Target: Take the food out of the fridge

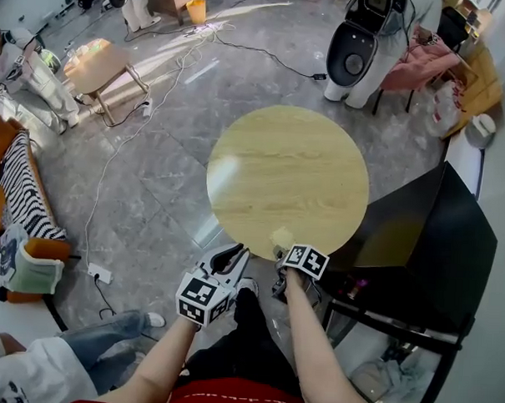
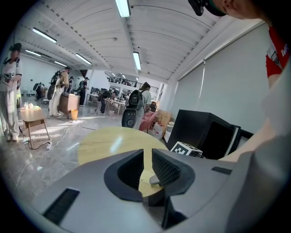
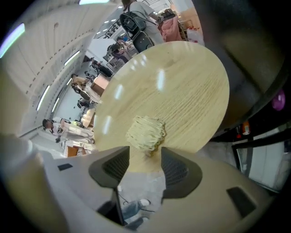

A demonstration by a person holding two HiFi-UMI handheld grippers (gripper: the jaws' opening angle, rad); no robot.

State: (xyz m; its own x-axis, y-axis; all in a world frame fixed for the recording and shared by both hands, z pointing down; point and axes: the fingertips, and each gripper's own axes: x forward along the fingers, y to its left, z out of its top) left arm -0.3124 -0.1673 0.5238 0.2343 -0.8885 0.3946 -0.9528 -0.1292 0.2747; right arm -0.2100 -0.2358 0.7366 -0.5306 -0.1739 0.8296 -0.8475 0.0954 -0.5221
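The noodle block (image 3: pixel 145 133), a pale, tangled cake of dried noodles, lies on the round wooden counter (image 3: pixel 191 82), close to its near edge and well clear of the dark cabinet (image 1: pixel 435 238) at the right (most likely the fridge). By that, the food looks to be out and set down.

The block sits just beyond the tips of the right tongs (image 3: pixel 145 157), centred on the gap between them. The jaws stand wide apart, and neither pad touches the block. It is roughly as broad as it is long, so no axis needs lining up. Backing away should leave it undisturbed.

The right hand is by far the nearer, its forearm stretched forward and its tongs pitched steeply down at the counter's edge. The left tongs (image 2: pixel 148 159) hover just to the left, closer to level. Their jaws are a narrow slit apart with nothing between them.
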